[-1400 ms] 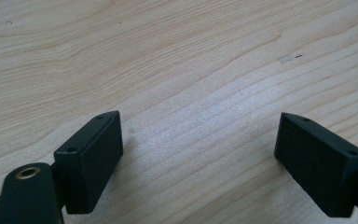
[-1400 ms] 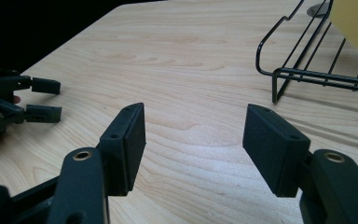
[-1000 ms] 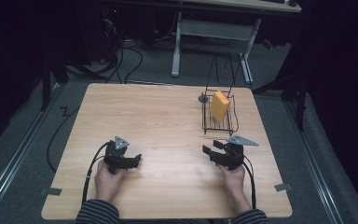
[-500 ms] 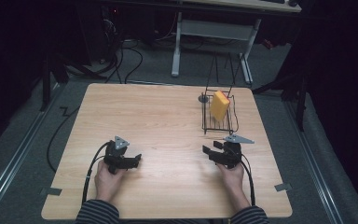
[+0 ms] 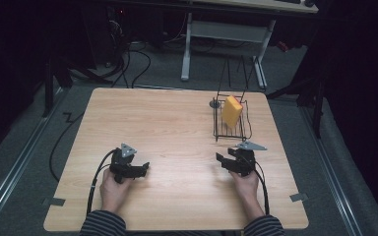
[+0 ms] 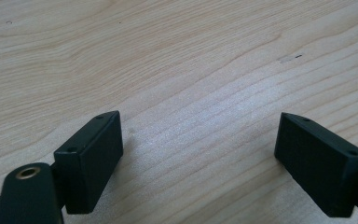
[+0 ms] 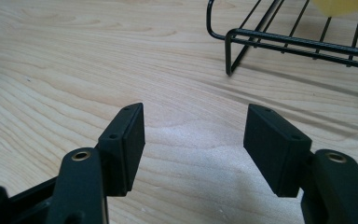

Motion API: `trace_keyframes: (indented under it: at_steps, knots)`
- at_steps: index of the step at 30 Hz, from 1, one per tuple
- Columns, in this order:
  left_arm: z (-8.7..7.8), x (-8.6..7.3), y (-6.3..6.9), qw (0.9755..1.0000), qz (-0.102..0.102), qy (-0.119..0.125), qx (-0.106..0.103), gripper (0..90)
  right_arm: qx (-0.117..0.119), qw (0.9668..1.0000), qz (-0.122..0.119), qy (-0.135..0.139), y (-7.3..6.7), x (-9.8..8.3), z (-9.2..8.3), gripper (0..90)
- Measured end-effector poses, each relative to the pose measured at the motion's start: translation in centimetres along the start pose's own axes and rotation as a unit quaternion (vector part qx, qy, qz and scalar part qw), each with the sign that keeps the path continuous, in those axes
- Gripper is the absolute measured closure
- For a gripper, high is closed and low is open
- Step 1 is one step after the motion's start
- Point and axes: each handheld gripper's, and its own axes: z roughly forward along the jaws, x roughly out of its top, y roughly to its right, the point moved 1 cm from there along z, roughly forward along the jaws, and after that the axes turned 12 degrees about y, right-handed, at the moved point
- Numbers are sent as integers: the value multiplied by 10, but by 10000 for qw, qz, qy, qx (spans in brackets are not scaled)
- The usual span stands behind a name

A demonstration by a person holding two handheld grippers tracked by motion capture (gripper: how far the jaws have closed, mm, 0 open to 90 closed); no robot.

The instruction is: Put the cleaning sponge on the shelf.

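On the wooden table point(image 5: 177, 123) at the far right stands a black wire rack point(image 5: 231, 139) with a yellow sponge point(image 5: 232, 111) leaning upright inside it. My right gripper point(image 5: 222, 160) rests low over the table just in front of the rack, open, with bare wood between its jaws. In the right gripper view the right gripper point(image 7: 193, 140) faces the rack's corner point(image 7: 233, 46), and the sponge's edge point(image 7: 340, 5) peeks in at the top. My left gripper point(image 5: 145, 167) sits near the front left, open and holding nothing. In the left gripper view the left gripper point(image 6: 200, 158) stands over plain wood.
A small dark disc point(image 5: 215, 104) lies beside the rack's far left corner. Tape tabs point(image 5: 299, 197) stick out at the table's front corners. Cables run across the floor behind the table, near the legs of a desk frame point(image 5: 187, 54).
My right gripper has shifted slightly to the left and turned a little. The left gripper has stayed where it was.
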Motion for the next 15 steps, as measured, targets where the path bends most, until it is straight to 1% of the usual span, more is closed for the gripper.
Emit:
trace_keyframes:
  at_steps: [4, 5, 8, 11, 12, 14, 15]
  knots:
    - [0, 0, 0, 10000, -2, 1, 0, 158, -85, 9999, -62, -32, 1, -1, 2, 388]
    - [0, 0, 0, 10000, 0, 0, 0, 158, -97, 9999, -107, -31, 1, -1, 2, 388]
    - [0, 0, 0, 10000, 0, 0, 0, 158, -137, 9998, -100, -53, 2, -2, 3, 388]
    - [0, 0, 0, 10000, 0, 0, 0, 158, -173, 9996, -176, -105, 2, -2, 5, 388]
    - [0, 0, 0, 10000, 0, 0, 0, 158, -197, 9996, -143, -109, 2, -2, 5, 388]
    - [0, 0, 0, 10000, 0, 0, 0, 158, -202, 9995, -197, -118, 2, -1, 6, 388]
    - [0, 0, 0, 10000, 1, -1, 0, 158, -218, 9995, -173, -129, 1, -1, 7, 388]
